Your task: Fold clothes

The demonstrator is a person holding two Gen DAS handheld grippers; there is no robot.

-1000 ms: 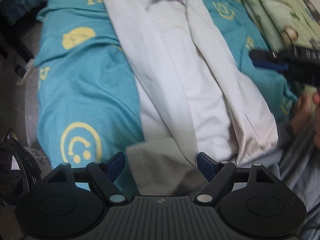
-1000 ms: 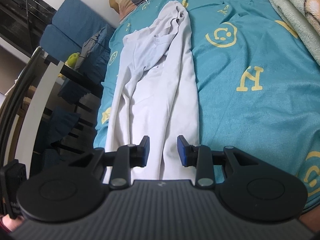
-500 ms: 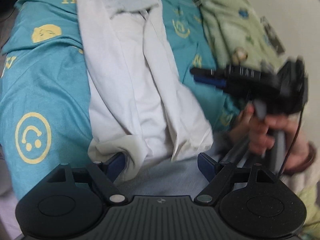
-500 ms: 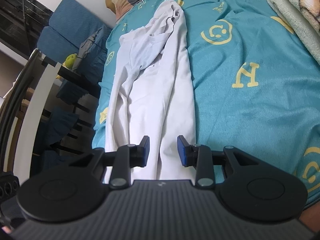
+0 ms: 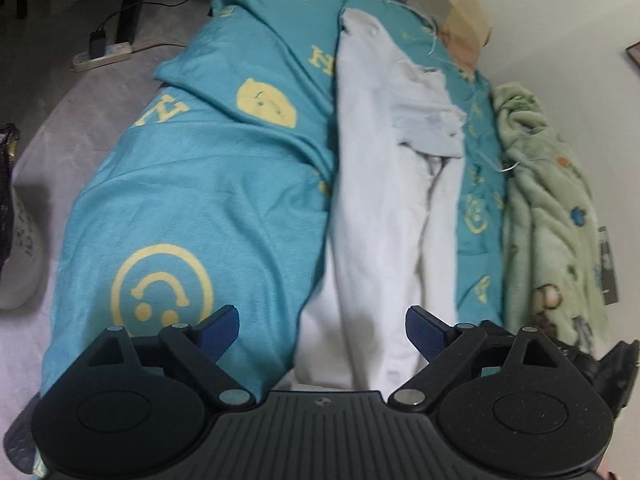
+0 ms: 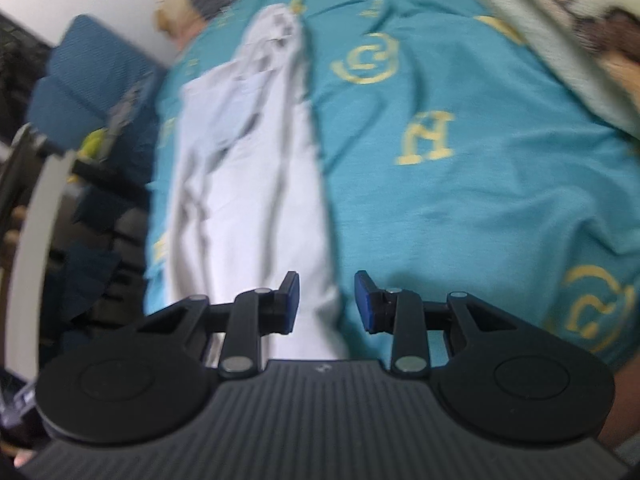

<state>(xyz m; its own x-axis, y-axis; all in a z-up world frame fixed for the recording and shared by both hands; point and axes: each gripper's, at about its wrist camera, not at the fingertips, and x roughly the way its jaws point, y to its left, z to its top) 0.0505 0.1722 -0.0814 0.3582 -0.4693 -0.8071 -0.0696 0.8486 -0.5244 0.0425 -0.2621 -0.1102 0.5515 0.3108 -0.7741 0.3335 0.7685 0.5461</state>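
Garment (image 5: pixel 380 208) first: a long white piece of clothing is laid lengthwise down the middle of the left wrist frame, narrow at the top centre and widening toward the bottom, with a crumpled, greyish fold (image 5: pixel 430 120) bunched at its upper right. It is spread over a teal bedcover (image 5: pixel 208 200) printed with yellow smiley faces and letters, which fills the left and centre of the frame. A pale green fleece blanket (image 5: pixel 544 216) is seen along the right edge, just beside the bedcover. A white power strip (image 5: pixel 102 56) is lying on the grey floor in the upper left.

The left gripper (image 5: pixel 322 328) is shown at the bottom of its frame with the jaws spread wide, having just been opened further; the near end of the garment is framed between the blue pads (image 5: pixel 426 330), but nothing is pinched.

In the blurred right wrist frame, the garment (image 6: pixel 248 184) is seen left of centre, with the bedcover (image 6: pixel 460 200) stretching to the right. The right gripper (image 6: pixel 326 302) is held with its jaws partly apart, having just been eased slightly wider; the garment's right edge is seen behind the gap and nothing is gripped. A blue cushion (image 6: pixel 96 80) is visible in the upper left.
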